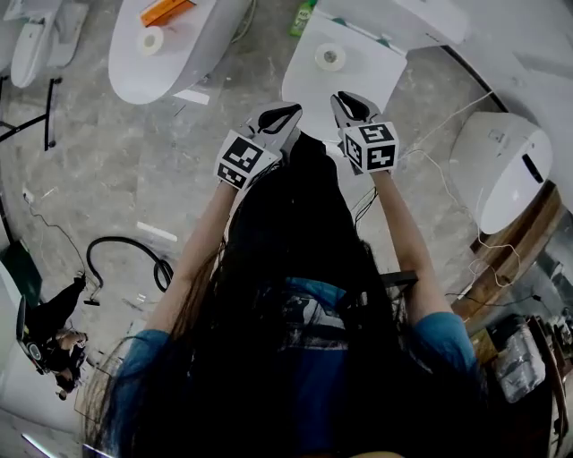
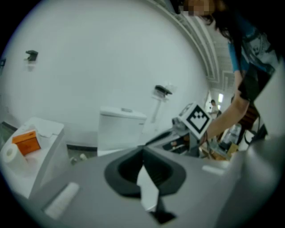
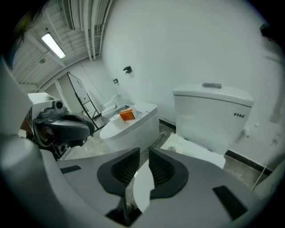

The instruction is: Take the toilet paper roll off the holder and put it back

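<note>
A toilet paper roll (image 1: pixel 329 56) lies on the closed lid of the white toilet (image 1: pixel 358 76) in front of me. A second roll (image 1: pixel 150 40) sits by an orange box (image 1: pixel 166 11) on the toilet to the left. I hold both grippers up side by side over the floor, short of the front toilet. My left gripper (image 1: pixel 279 116) has its jaws together and empty. My right gripper (image 1: pixel 351 106) is shut too, with nothing between its pads. A small black fitting (image 2: pixel 162 90) hangs on the white wall beside the tank (image 2: pixel 121 129); I cannot tell if it is the holder.
More white toilets stand around: one at the right (image 1: pixel 501 165) and one at the far left (image 1: pixel 36 45). Cables (image 1: pixel 448 170) and a black hose (image 1: pixel 125 255) trail over the grey stone floor. Another person (image 1: pixel 54 331) crouches at the lower left.
</note>
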A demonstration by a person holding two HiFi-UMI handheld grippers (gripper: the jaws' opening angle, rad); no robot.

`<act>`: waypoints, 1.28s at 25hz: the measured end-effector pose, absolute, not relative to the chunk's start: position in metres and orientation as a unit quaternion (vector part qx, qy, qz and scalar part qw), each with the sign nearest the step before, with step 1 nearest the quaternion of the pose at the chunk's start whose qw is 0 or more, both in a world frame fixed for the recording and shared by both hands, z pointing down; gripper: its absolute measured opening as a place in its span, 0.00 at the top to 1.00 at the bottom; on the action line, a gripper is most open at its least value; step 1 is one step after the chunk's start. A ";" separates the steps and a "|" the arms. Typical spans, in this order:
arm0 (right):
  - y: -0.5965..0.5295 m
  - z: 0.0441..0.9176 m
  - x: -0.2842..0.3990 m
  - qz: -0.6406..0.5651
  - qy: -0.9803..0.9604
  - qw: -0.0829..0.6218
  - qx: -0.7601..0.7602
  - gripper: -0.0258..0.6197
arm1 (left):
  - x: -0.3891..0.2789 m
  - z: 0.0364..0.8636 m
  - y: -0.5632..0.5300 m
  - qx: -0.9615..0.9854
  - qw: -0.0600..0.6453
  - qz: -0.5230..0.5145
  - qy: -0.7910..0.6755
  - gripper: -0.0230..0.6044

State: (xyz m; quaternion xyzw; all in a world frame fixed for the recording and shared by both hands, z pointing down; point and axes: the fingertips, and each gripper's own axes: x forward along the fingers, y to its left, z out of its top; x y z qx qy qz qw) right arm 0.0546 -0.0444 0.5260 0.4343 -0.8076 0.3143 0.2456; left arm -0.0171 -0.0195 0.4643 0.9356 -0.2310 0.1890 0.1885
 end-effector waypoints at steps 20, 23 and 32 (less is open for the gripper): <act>-0.147 0.726 0.067 0.145 -0.804 0.499 0.288 0.23 | 0.001 0.596 -0.106 0.911 0.235 0.225 -0.255 0.97; -0.154 0.744 0.066 0.135 -0.793 0.524 0.278 0.23 | -0.002 0.599 -0.108 0.910 0.238 0.222 -0.259 0.97; -0.160 0.765 0.059 0.150 -0.782 0.545 0.262 0.23 | -0.011 0.606 -0.100 0.904 0.248 0.236 -0.258 0.97</act>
